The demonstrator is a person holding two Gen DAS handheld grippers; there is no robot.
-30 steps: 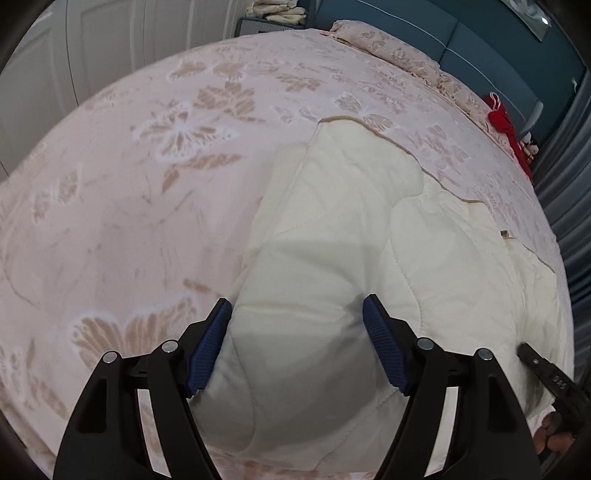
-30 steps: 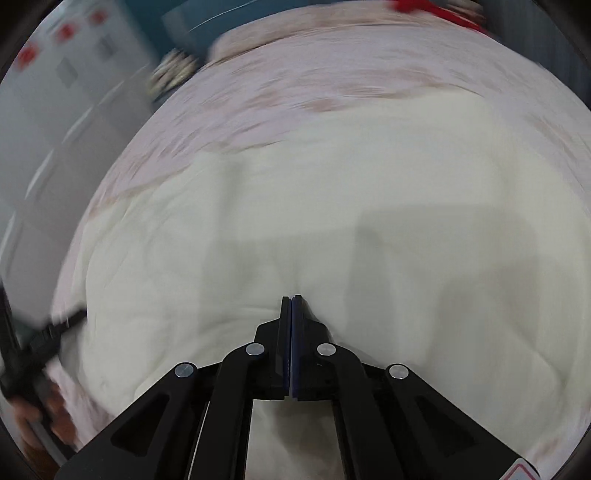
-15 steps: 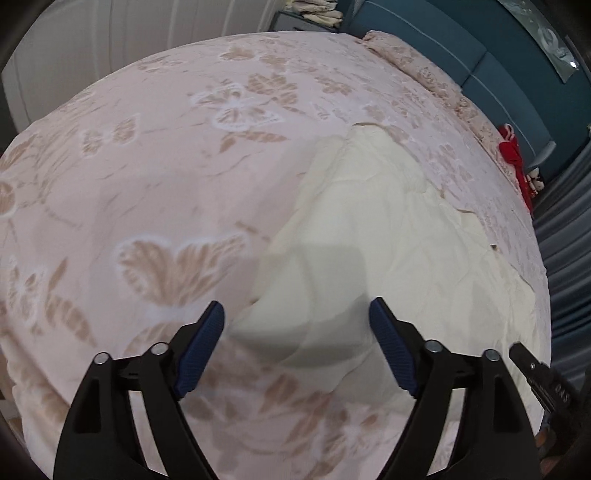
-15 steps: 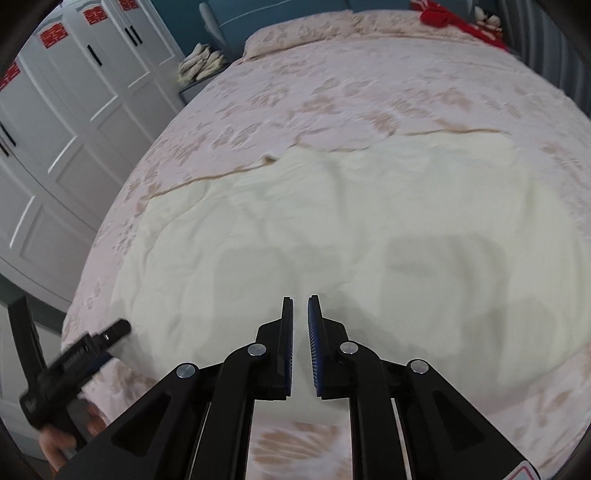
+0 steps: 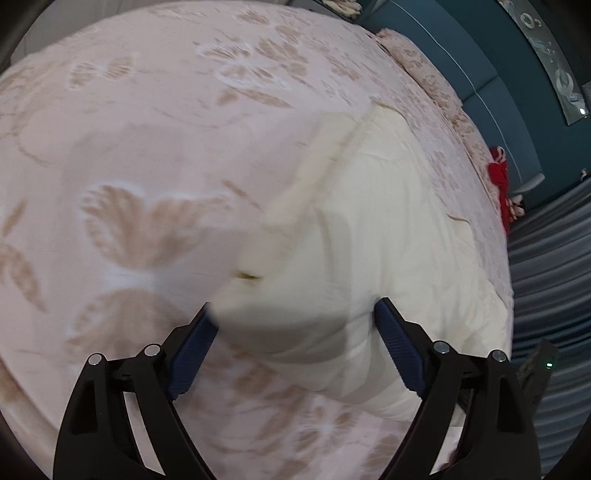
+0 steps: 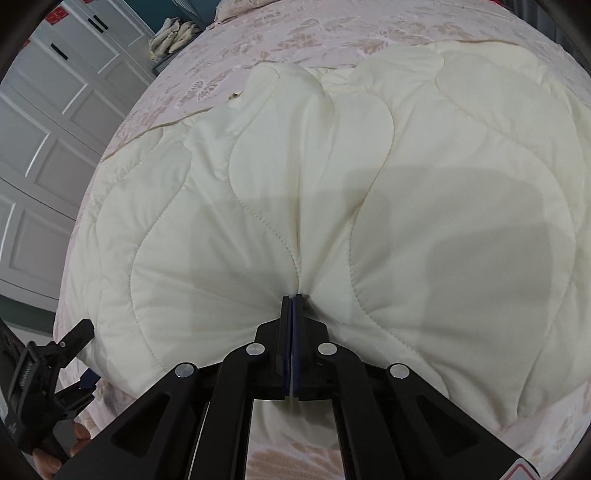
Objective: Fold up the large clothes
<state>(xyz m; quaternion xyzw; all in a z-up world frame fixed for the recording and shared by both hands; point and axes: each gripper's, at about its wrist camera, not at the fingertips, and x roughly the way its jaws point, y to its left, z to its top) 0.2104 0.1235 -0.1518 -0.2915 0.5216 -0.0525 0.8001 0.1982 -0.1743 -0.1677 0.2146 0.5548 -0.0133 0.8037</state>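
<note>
Right now my right gripper (image 6: 292, 297) has its jaws pressed together on a pinch of the cream quilt (image 6: 369, 206); the quilted fabric gathers into a ridge running from the fingertips toward twelve o'clock in the right wrist view; the quilt spreads across the pink floral bedspread (image 6: 332, 29), which shows past its far edge at twelve o'clock and again under it at six o'clock. My left gripper (image 5: 295, 314) stands wide and its jaws are opening; the near corner of the quilt (image 5: 369, 240) lies between the blue pads (image 5: 397, 350), and neither pad presses on it; the picture is blurred there. From the left wrist the quilt fills the field from the centre to three o'clock, the bedspread (image 5: 147, 129) from nine to twelve. White wardrobe doors (image 6: 48, 122) stand at nine o'clock in the right view; a red cloth (image 5: 498, 177) lies at two o'clock in the left.
</note>
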